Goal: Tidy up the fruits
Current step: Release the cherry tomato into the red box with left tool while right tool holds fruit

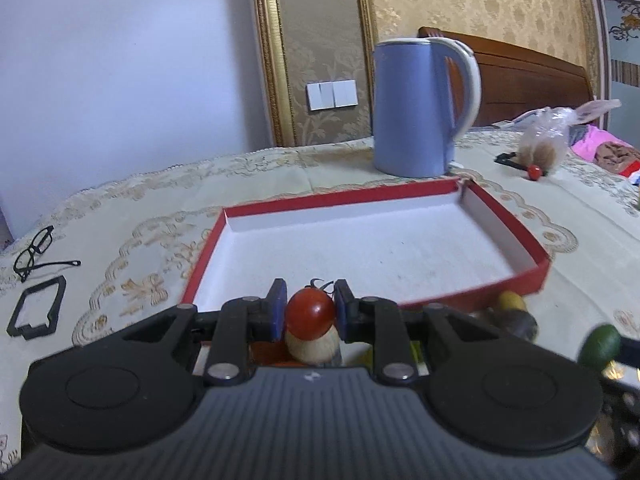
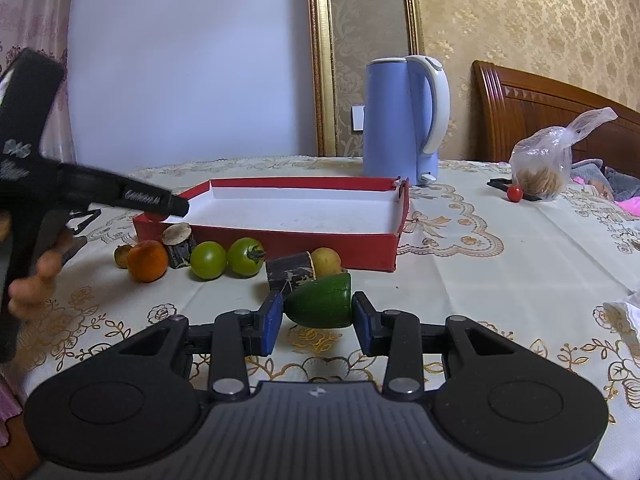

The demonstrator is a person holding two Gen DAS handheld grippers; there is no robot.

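Note:
My left gripper point(image 1: 310, 308) is shut on a red cherry tomato point(image 1: 310, 314), held at the near edge of the red box point(image 1: 340, 198), whose white floor is bare. Just under the tomato shows a pale round wooden piece point(image 1: 312, 346). In the right wrist view the left gripper point(image 2: 176, 208) reaches over the near left corner of the red box point(image 2: 280, 240). My right gripper point(image 2: 318, 316) is shut on a green cut fruit point(image 2: 320, 302), held low over the tablecloth in front of the box.
In front of the box lie an orange point(image 2: 147, 261), two green tomatoes point(image 2: 208, 260), a yellow fruit point(image 2: 326, 261) and two log pieces point(image 2: 289, 271). A blue kettle point(image 2: 400, 120) stands behind. At far right lie a plastic bag point(image 2: 542, 164) and another cherry tomato point(image 2: 515, 193). Glasses point(image 1: 34, 250) lie left.

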